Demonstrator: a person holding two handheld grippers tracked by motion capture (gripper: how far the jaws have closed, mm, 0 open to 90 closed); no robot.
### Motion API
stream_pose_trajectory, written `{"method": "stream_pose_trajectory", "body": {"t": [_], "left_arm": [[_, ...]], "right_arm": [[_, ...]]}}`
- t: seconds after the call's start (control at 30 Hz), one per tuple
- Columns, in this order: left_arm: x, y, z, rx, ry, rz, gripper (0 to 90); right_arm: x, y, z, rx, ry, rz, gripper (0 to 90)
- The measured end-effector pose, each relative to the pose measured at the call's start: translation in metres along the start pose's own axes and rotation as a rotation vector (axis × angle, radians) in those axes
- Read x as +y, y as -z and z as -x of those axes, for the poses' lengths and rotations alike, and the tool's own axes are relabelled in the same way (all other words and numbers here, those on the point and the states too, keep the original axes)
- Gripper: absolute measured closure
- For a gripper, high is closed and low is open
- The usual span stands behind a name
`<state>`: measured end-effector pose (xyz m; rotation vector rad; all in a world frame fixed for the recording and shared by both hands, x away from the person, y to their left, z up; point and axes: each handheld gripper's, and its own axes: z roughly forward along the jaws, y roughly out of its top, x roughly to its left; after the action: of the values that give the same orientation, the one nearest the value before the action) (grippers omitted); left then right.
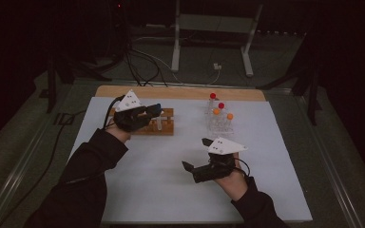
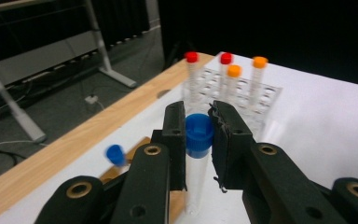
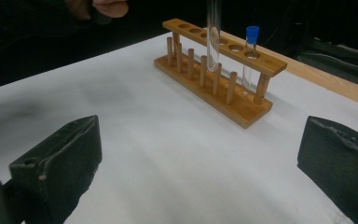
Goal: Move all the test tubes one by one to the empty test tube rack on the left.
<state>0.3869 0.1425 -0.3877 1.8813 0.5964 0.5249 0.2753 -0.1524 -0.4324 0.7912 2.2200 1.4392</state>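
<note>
We've got the blue-capped tube (image 2: 198, 154) pinched at its cap in the left gripper (image 2: 199, 140), hanging above the wooden rack (image 3: 219, 74), right gripper (image 3: 200, 163) wide open and empty, so let's keep it plumb and lower it straight into a free hole.

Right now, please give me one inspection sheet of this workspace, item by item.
Surface: white sheet on a wooden table.
Job's things: blue-capped tube above the wooden rack; another blue-capped tube stands in it.
Clutter: clear rack with red and orange capped tubes.
Grippers: left gripper shut on the blue-capped tube; right gripper open, empty.
Cables: on the floor behind the table.
Surroundings: dark; metal stand.
</note>
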Motion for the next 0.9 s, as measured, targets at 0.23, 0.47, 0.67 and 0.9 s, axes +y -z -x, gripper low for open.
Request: {"method": "stream_pose_trajectory", "body": {"t": [0.23, 0.47, 0.67, 0.9], "left_arm": [[0.004, -0.004, -0.021, 0.072, 0.009, 0.028, 77.7], [0.004, -0.018, -0.036, 0.145, 0.012, 0.028, 77.6], [-0.005, -0.032, -0.044, 0.181, 0.032, 0.017, 77.6], [-0.02, -0.043, -0.048, 0.182, 0.064, -0.006, 77.6]], "right_arm": [[0.0, 0.0, 0.003, 0.002, -0.009, -0.005, 0.0], [-0.001, 0.0, 0.004, -0.004, -0.011, -0.009, 0.0], [-0.001, 0.001, 0.005, -0.004, -0.011, -0.01, 0.0], [-0.002, 0.001, 0.007, -0.004, -0.014, -0.013, 0.0]]}}
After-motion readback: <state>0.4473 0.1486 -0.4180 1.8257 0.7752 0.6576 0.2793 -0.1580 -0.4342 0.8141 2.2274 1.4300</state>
